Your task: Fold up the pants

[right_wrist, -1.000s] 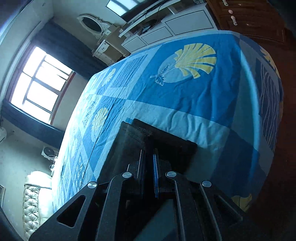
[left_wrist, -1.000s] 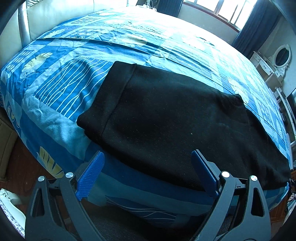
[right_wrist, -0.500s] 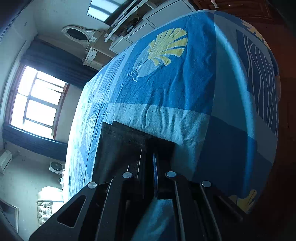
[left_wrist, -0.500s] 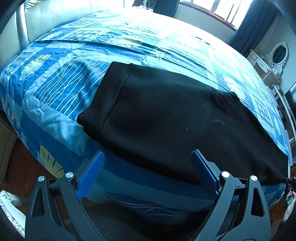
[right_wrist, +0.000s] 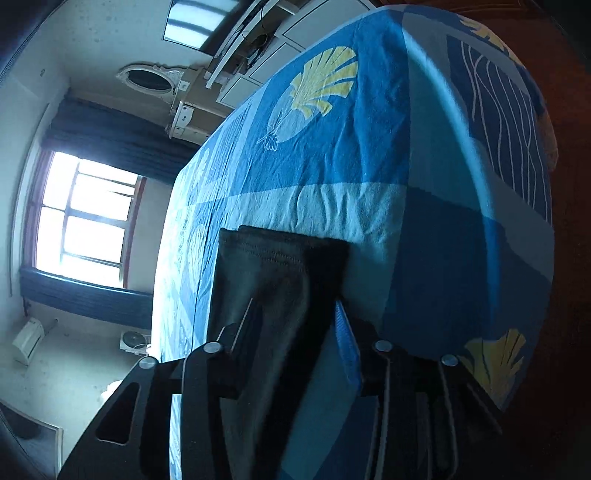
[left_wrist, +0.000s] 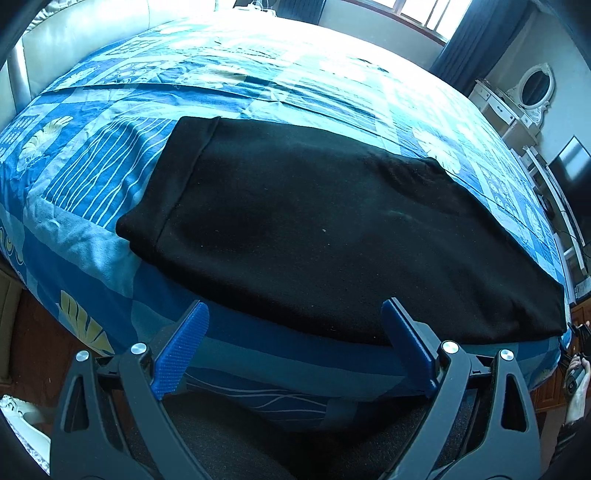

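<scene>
Black pants (left_wrist: 314, 229) lie flat across the blue patterned bed, folded lengthwise, waistband at the left and leg ends at the right. My left gripper (left_wrist: 295, 332) is open and empty, hovering just in front of the pants' near edge. In the right wrist view the hem end of the pants (right_wrist: 273, 266) lies between the fingers of my right gripper (right_wrist: 295, 314), whose jaws stand apart around the cloth. The right gripper also shows at the far right of the left wrist view (left_wrist: 576, 354).
The bed (left_wrist: 92, 192) has a blue bedspread with shell and leaf prints. A padded headboard (left_wrist: 74, 33) is at the far left. A white dresser with an oval mirror (left_wrist: 532, 92) and a window (right_wrist: 88, 221) stand beyond. Wooden floor (left_wrist: 33, 332) surrounds the bed.
My right gripper was shut on the pants' hem and has opened its jaws, the hem now resting on the bed. My left gripper stayed open and shifted only slightly.
</scene>
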Available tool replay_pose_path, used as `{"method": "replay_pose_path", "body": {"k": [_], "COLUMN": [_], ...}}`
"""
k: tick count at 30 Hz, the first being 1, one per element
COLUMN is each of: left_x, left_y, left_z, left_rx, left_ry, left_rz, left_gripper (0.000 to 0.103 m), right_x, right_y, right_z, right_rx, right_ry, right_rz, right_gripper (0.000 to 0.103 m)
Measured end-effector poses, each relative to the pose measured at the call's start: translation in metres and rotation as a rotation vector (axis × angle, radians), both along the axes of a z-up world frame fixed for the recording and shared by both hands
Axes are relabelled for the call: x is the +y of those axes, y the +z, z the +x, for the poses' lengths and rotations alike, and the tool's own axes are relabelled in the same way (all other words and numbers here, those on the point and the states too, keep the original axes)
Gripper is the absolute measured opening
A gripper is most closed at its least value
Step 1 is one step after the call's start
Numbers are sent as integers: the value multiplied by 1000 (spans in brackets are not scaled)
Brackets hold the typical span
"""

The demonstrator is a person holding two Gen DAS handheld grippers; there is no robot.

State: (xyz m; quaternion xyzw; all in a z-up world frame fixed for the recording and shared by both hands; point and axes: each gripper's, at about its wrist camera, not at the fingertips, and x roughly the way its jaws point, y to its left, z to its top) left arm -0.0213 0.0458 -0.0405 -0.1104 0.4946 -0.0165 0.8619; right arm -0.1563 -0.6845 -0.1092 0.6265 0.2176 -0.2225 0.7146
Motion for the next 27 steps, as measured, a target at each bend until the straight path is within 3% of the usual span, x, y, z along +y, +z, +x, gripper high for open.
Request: {"method": "replay_pose_path", "body": {"k": [5,11,15,20,27], "left_x": [-10,-14,-15,-17,-24], "left_y": [3,6,9,11,12], "left_z": [-1,-3,-5,-6,-8], "left_rx": [-11,-15,-24,-26,-34], "left_ry": [-31,-43,-46,-48,-70], "left_rz": [-6,-18,-23,-33,-28], "left_gripper": [94,94,94,94,94], "right_x": [57,124,146,143,166], "right_y": [-11,-8,6,34,3], "right_z": [16,44,43,39,61], "right_rx": [-69,-68,-29,-15,-49], "right_ry": [148,316,317,277,378], "right_rz": [104,120,74,3,140], "right_gripper": [45,47,47,47,47]}}
